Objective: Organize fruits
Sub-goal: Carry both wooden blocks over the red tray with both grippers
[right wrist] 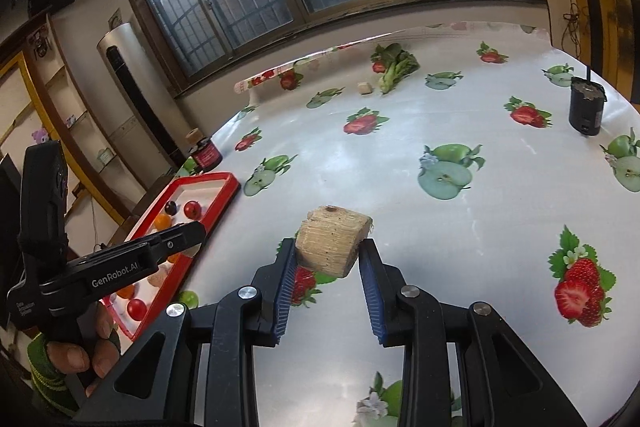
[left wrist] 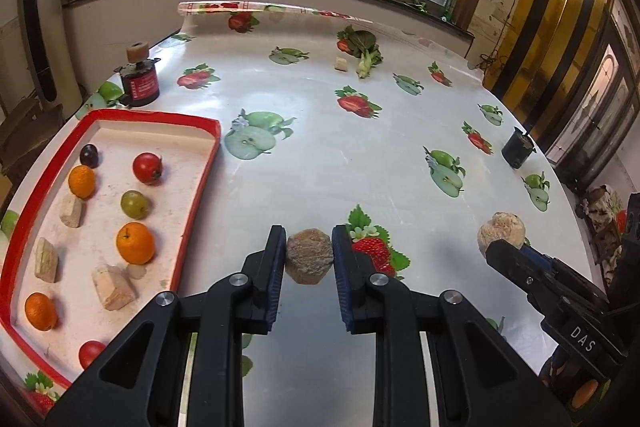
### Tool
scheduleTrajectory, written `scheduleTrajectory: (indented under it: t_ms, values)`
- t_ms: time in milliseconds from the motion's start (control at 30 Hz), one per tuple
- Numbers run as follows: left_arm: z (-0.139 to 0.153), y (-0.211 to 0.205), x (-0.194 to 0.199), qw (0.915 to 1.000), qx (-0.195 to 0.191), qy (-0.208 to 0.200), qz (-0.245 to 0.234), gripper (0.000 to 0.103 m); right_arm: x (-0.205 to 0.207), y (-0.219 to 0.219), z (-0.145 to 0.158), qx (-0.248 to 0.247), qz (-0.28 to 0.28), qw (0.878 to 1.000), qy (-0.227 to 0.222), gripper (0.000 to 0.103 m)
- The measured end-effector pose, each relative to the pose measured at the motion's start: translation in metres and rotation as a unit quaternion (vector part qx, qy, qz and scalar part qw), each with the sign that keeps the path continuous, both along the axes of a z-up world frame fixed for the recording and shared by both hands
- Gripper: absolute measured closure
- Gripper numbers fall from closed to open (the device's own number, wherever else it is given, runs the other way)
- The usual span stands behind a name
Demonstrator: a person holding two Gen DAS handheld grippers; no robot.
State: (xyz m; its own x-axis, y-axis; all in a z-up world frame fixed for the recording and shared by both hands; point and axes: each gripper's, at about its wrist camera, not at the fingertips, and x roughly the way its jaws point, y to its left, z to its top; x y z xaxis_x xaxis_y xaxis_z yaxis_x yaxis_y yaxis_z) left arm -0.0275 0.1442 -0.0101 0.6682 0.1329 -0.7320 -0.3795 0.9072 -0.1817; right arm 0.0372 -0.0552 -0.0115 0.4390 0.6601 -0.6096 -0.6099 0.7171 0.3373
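My left gripper [left wrist: 309, 253] is shut on a brown hexagonal wooden block [left wrist: 310, 255], held just above the tablecloth, right of the red-rimmed tray [left wrist: 202, 163]. The tray holds oranges [left wrist: 135, 243], a red tomato [left wrist: 147, 167], a green grape [left wrist: 134, 203], a dark grape [left wrist: 89, 155] and several pale wood chunks [left wrist: 114, 286]. My right gripper [right wrist: 328, 259] is shut on a pale wooden block [right wrist: 334, 246]; that block also shows in the left wrist view [left wrist: 501, 231]. The tray shows at the left of the right wrist view [right wrist: 224, 187], partly hidden by the left gripper.
A red-labelled jar with a cork [left wrist: 140, 83] stands behind the tray. A black cup [left wrist: 518, 149] sits at the right edge. A leafy green vegetable [left wrist: 366, 53] and a small wood cube [left wrist: 341, 63] lie at the far side. The fruit-print tablecloth [left wrist: 320, 147] covers the table.
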Motion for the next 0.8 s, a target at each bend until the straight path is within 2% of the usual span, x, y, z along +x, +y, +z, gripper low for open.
scheduleTrajectory:
  t_ms: [467,800]
  values:
    - [-0.007,0.03,-0.035,0.9993,-0.011,0.003,0.036,0.082,-0.035,0.051,0.004,-0.009,0.067,0.998,-0.005,0.071]
    - [-0.008,0.049,-0.054,0.9982,-0.004,0.002,0.06,0.082,-0.047,0.089,0.005,-0.015,0.106,0.994,-0.008,0.071]
